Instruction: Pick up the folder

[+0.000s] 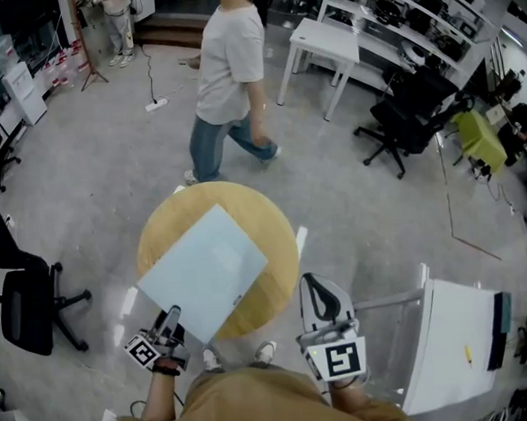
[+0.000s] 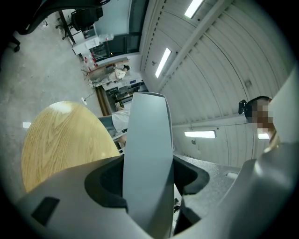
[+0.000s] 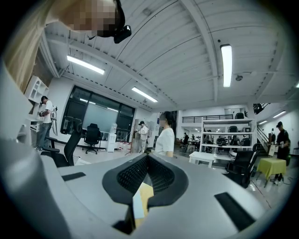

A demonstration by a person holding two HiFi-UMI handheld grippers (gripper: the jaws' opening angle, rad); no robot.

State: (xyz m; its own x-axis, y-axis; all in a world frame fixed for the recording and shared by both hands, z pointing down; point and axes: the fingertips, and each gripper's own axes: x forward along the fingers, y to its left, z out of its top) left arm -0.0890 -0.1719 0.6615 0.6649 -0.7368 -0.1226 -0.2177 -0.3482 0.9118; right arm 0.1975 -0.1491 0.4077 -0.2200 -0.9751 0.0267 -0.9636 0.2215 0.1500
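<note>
A pale blue folder (image 1: 205,272) lies slanted over the round wooden table (image 1: 269,223), its near corner sticking out past the table's front edge. My left gripper (image 1: 171,327) is shut on that corner. In the left gripper view the folder (image 2: 147,149) stands edge-on between the jaws, with the table top (image 2: 60,140) to its left. My right gripper (image 1: 321,293) hangs by the table's near right edge, apart from the folder. Its jaws (image 3: 147,158) meet at the tips with nothing between them.
A person (image 1: 227,73) walks across the floor beyond the table. A black office chair (image 1: 27,303) stands to the left. A white panel on a stand (image 1: 452,336) is close on the right. A white table (image 1: 324,43) and another black chair (image 1: 401,119) are further back right.
</note>
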